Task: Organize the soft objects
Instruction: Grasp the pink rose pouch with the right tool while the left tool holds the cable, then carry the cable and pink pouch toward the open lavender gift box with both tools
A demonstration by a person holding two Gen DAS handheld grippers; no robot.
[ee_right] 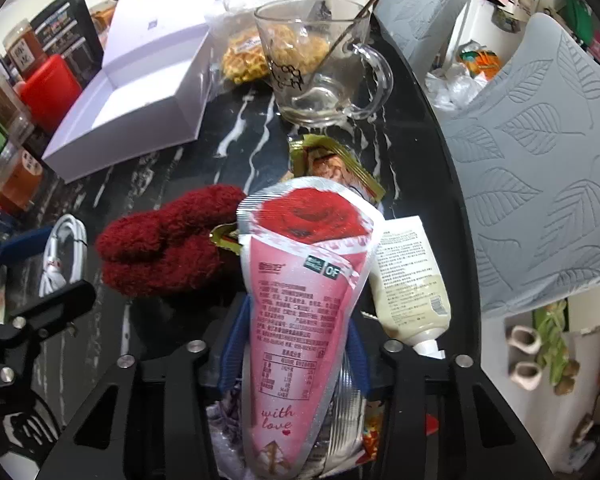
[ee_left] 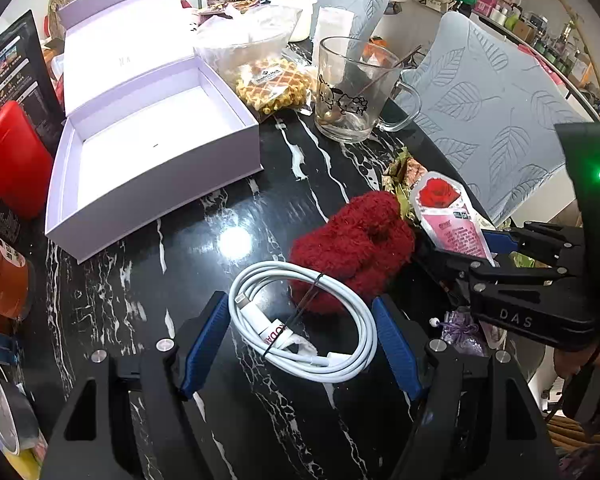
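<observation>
A dark red fuzzy soft item (ee_left: 352, 252) (ee_right: 168, 248) lies on the black marble table (ee_left: 188, 280). My left gripper (ee_left: 300, 304) is open, its blue pads on either side of a coiled white cable (ee_left: 300, 340) without touching it. The fuzzy item lies just past the cable. My right gripper (ee_right: 300, 316) (ee_left: 496, 240) is shut on a pink pouch printed with a red rose (ee_right: 304, 272) (ee_left: 452, 216), just right of the fuzzy item. An open, empty lilac box (ee_left: 152, 184) (ee_right: 132, 136) stands at the left.
A glass mug (ee_left: 352, 92) (ee_right: 320, 68) and a waffle packet (ee_left: 276, 84) stand behind. A gold wrapper (ee_right: 332, 160), a cream tube (ee_right: 412, 280) and a purple sachet (ee_left: 460, 332) lie near the right edge. Jars and a red container (ee_left: 12, 160) crowd the left; grey leaf cushions (ee_left: 500, 112) sit beyond.
</observation>
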